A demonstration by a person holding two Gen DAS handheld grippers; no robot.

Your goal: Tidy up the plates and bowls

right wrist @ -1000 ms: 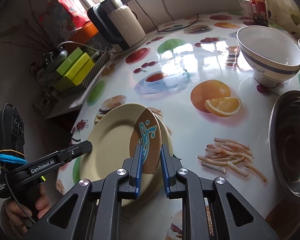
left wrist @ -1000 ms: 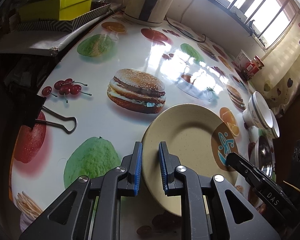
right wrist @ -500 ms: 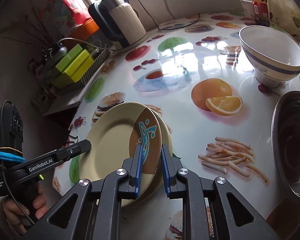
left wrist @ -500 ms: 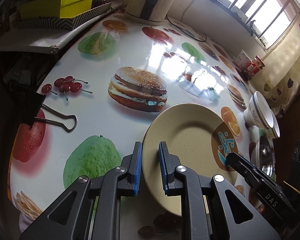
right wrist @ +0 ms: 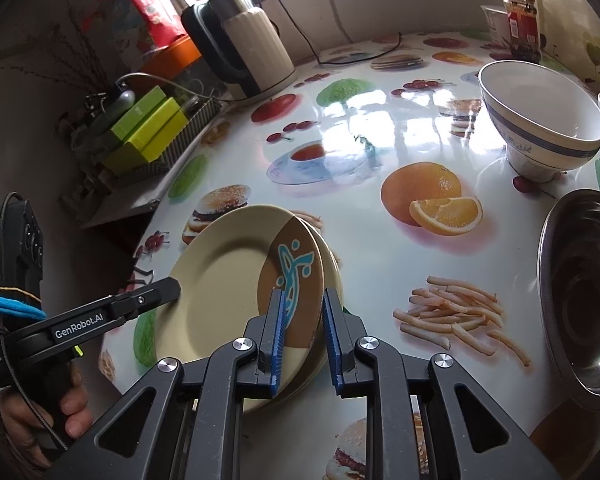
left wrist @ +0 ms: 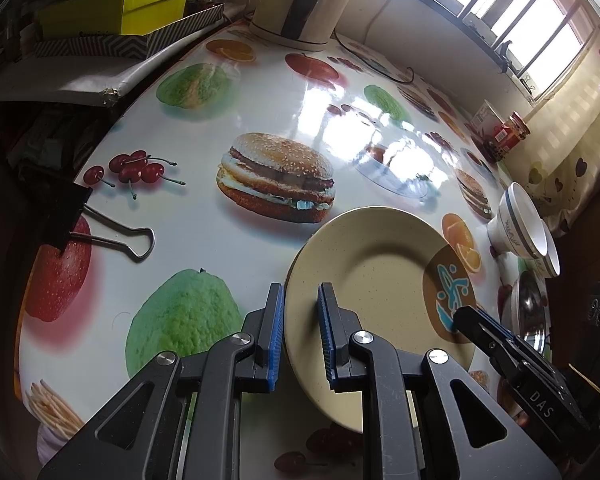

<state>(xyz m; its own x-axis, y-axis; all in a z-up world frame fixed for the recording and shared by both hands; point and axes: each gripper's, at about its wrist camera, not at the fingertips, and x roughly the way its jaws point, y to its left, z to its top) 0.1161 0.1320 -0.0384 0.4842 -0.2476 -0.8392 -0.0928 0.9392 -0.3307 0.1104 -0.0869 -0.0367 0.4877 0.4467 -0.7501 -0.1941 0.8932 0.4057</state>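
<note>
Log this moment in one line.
left gripper: shut on plate rim | right gripper: shut on plate, opposite rim | stack beneath

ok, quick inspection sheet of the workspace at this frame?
Surface: glossy food-print table, with window glare.
Job's things: top plate sits offset on a lower plate; white bowls and steel bowl are off to the side.
Clutter: binder clip, kettle, green boxes, jar.
Grippers: left gripper and right gripper are each shut on the top plate, at opposite rims.
Cables: black cord lies on the table by the wall.
Surroundings: window, curtain.
</note>
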